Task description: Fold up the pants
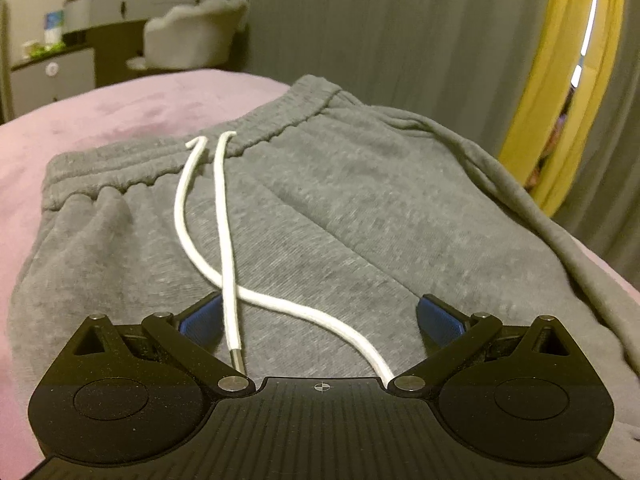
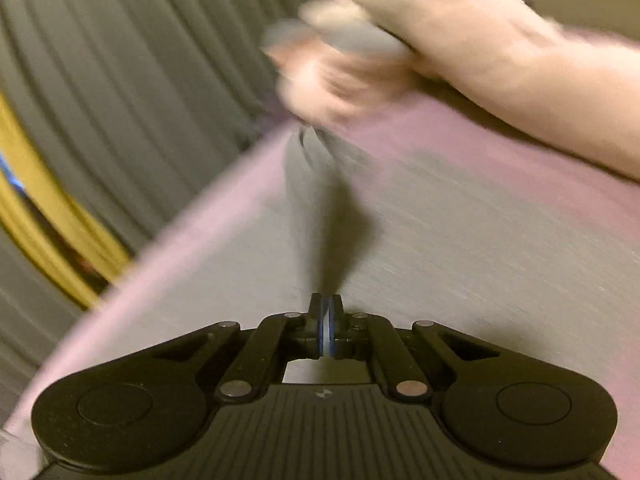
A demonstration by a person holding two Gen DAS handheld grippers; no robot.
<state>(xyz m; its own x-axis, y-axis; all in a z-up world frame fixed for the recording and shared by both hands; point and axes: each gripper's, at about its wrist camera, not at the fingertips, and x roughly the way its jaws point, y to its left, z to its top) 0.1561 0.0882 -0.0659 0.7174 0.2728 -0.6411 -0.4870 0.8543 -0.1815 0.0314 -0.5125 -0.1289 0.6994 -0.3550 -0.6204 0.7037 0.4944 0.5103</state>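
Note:
Grey sweatpants [image 1: 320, 208] lie on a pink bed [image 1: 100, 120], waistband at the far end, with a white drawstring [image 1: 224, 216] trailing toward me. My left gripper [image 1: 320, 320] is open just above the pants, its blue pads [image 1: 202, 320] either side of the drawstring. In the blurred right wrist view, my right gripper [image 2: 327, 320] is shut on a raised fold of the grey pants [image 2: 320, 216], pulling the fabric up into a ridge. The person's other hand and forearm [image 2: 440, 52] hold the left gripper's handle beyond it.
Grey curtains [image 1: 400, 32] and a yellow curtain strip [image 1: 560, 80] hang behind the bed. A dresser with small items [image 1: 80, 20] and a grey chair [image 1: 192, 36] stand at the far left.

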